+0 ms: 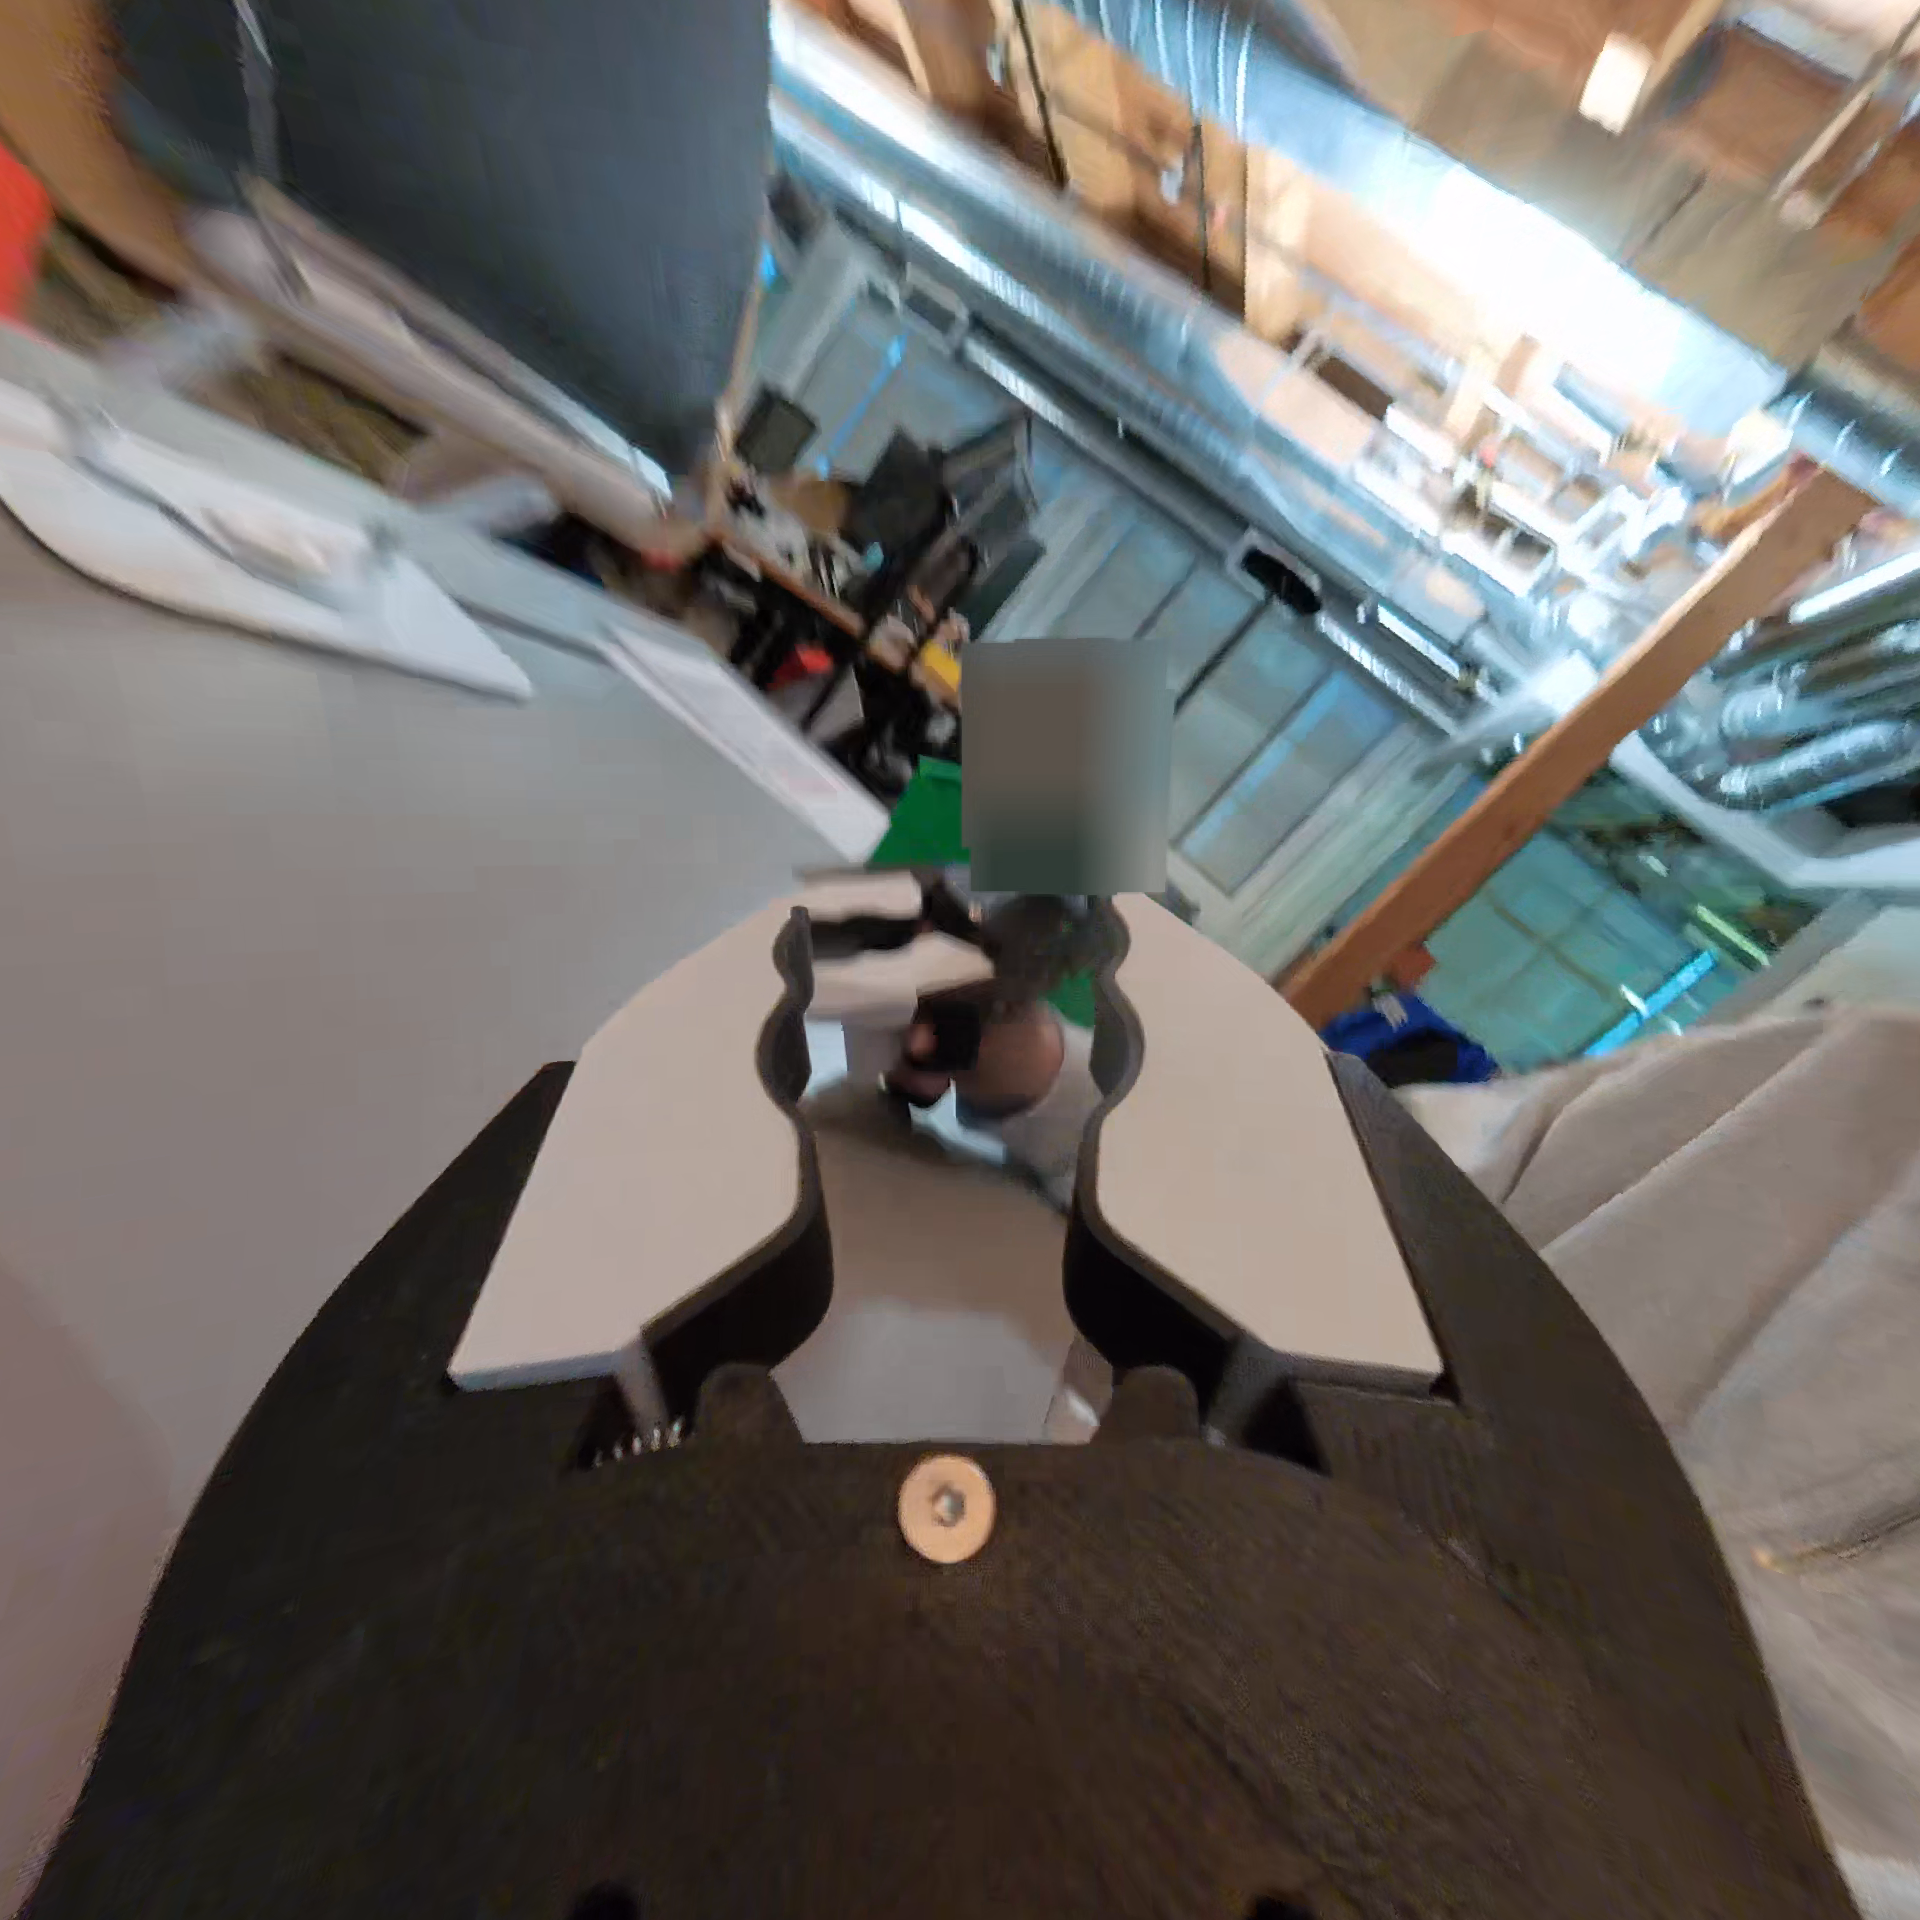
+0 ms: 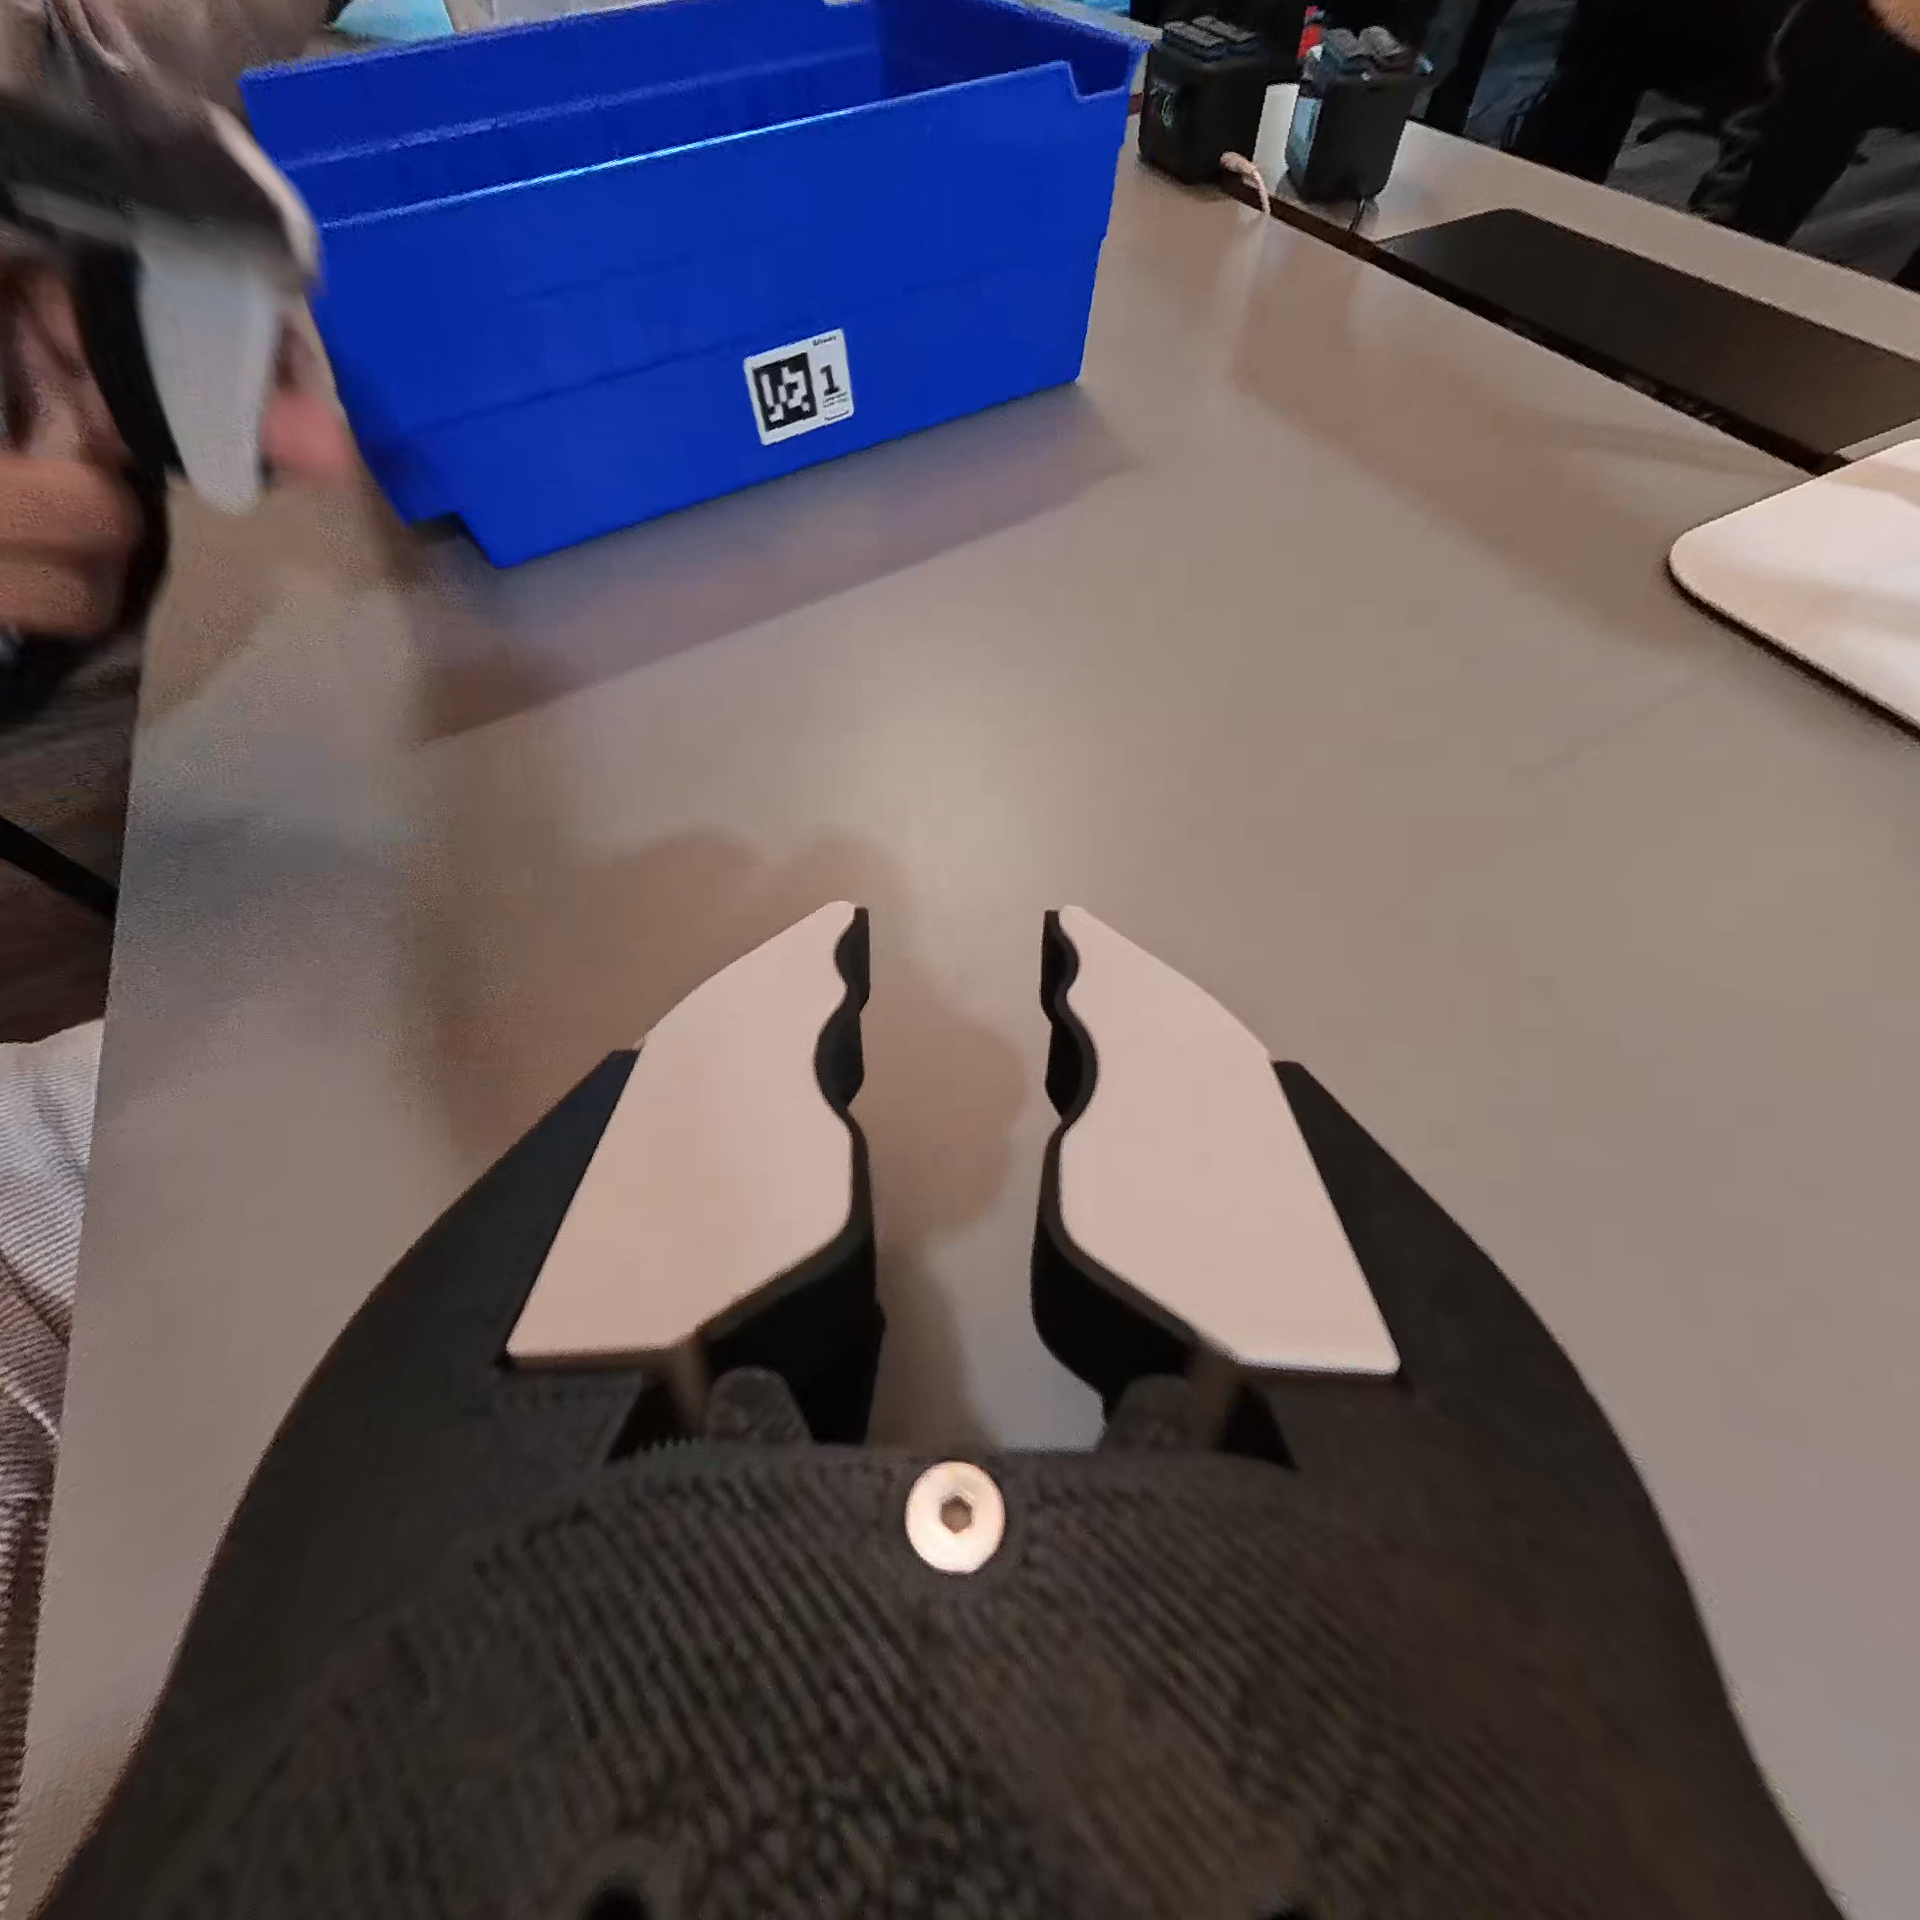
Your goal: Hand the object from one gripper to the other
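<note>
Blue bin (image 2: 707, 312) (sticker on front) stands on grey table (image 2: 1351, 831).

Workshop or lab: silver ducts (image 1: 1195, 312) under bare timber ceiling, cluttered workbench (image 1: 831, 592) below those ducts.

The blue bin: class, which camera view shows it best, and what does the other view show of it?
The right wrist view: the blue bin stands sharp and nearly whole on the grey table, beyond the open right gripper. The left wrist view is tilted up toward the ceiling and shows no clear bin.
</note>
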`<state>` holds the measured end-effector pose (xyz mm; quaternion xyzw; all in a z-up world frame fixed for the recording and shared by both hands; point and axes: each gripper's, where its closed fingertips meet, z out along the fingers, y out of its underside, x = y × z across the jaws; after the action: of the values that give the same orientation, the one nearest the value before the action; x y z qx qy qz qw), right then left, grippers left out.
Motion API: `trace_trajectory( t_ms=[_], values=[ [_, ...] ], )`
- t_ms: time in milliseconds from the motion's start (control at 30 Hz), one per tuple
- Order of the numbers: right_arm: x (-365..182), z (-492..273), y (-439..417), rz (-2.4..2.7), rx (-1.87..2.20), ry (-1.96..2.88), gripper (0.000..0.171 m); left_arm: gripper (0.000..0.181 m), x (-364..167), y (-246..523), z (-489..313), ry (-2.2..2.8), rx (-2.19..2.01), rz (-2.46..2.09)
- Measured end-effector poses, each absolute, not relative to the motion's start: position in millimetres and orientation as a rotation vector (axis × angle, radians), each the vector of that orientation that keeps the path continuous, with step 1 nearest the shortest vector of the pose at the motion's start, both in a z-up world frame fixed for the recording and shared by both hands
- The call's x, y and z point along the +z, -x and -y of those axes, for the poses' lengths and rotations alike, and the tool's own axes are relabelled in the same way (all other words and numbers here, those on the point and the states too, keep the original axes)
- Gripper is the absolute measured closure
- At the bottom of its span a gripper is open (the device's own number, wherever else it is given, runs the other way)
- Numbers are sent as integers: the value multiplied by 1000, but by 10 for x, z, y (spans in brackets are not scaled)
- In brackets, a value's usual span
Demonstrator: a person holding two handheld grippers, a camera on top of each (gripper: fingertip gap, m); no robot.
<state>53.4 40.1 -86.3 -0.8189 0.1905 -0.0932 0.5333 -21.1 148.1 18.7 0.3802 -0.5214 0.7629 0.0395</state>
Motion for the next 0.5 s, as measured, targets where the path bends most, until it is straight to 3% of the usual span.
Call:
trace_trajectory(
  t_ms=[200,333,500],
  values=[
    [-890,-431,-455,-386,-269,1986,140,128,1083,-62,-2907,-1457,2738,1454],
    [-949,-441,-360,-325,-351,2038,141,126,507,-469,-3621,-2188,2206,1831],
    [-976,-407,-278,-358,-363,2051,141,115,-439,-555,-3375,-2225,1436,2046]
  ],
)
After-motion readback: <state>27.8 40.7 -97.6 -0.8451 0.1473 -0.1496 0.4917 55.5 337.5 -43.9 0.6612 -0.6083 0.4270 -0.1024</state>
